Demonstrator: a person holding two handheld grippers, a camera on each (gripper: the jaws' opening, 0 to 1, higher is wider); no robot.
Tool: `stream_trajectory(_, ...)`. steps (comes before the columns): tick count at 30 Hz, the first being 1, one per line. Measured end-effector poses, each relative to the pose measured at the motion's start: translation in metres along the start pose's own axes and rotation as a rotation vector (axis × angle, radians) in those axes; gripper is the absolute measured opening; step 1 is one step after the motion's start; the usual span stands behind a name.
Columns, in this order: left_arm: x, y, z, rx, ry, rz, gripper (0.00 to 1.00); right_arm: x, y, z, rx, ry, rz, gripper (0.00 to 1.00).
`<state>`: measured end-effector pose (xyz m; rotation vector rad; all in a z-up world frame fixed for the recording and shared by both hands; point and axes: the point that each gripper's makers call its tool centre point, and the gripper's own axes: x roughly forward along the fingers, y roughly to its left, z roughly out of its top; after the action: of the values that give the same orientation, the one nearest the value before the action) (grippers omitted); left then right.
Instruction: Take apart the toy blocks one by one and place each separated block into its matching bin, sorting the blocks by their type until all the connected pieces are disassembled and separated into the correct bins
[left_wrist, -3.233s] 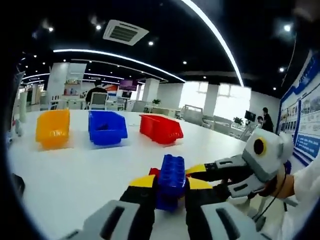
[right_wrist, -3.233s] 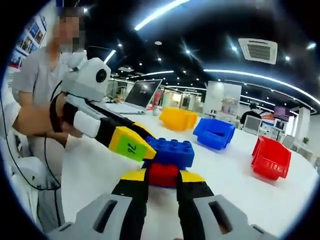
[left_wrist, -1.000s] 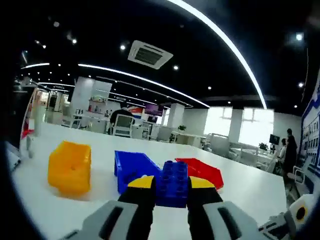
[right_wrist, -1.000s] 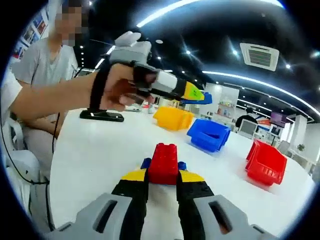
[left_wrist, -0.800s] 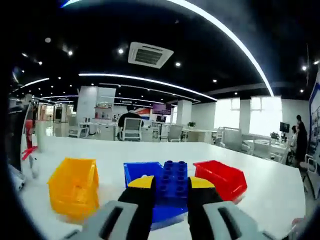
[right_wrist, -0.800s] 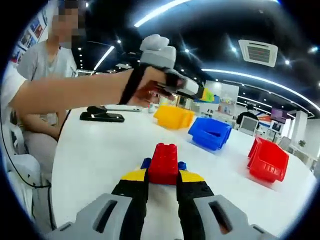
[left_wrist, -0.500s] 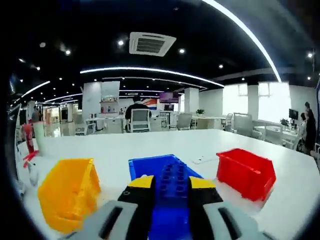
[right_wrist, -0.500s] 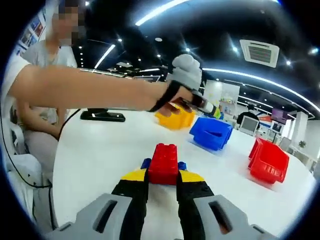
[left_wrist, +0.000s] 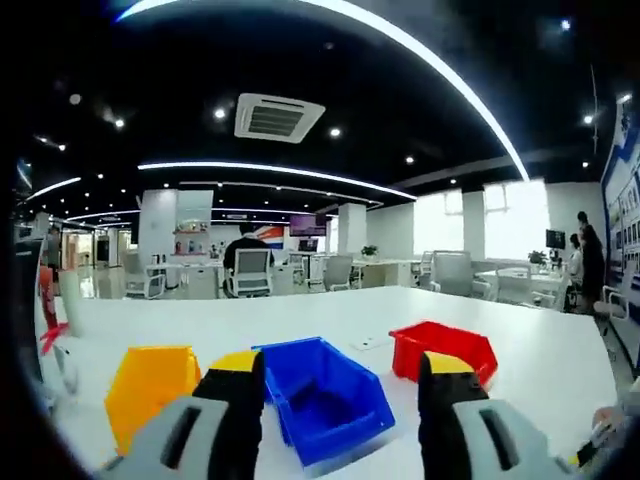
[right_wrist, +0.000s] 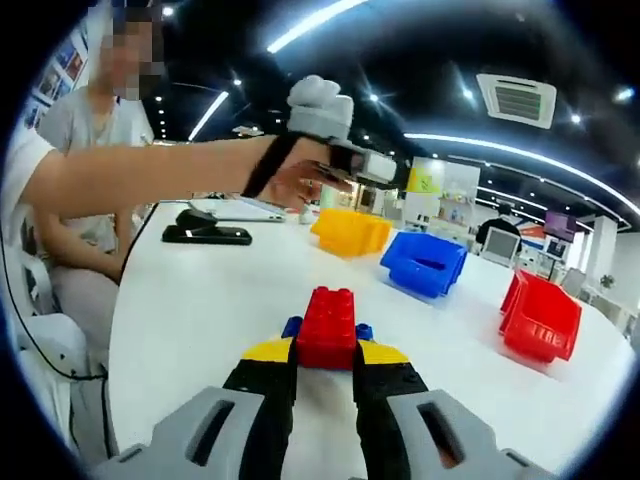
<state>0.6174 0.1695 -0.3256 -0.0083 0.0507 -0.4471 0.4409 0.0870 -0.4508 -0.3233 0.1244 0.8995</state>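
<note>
In the left gripper view, the left gripper rises from the bottom edge with its yellow-tipped jaws spread wide and nothing between them. The blue bin sits in the gap at lower centre, on the white table. The yellow bin lies at lower left and the red bin at lower right. In the right gripper view, the right gripper at bottom centre is clamped on a red block, with a bit of blue block showing behind it. The same three bins line up at centre right, and a person's hand holds the other gripper at upper centre. A black phone lies at left.
</note>
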Motion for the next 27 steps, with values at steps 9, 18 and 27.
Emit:
stream_trajectory(9,-0.104,-0.011,0.009,-0.028,-0.068,-0.09,0.59,-0.003,-0.003,0.001,-0.021,0.012,0.005,0.23)
stream_trajectory(18,-0.173,-0.032,-0.016,-0.08,-0.103,-0.139,0.58,0.0,-0.003,0.0,0.011,0.014,0.012,0.23)
stream_trajectory(27,-0.19,-0.045,-0.069,-0.092,-0.031,-0.164,0.59,0.002,-0.001,0.001,0.002,0.017,0.01,0.23)
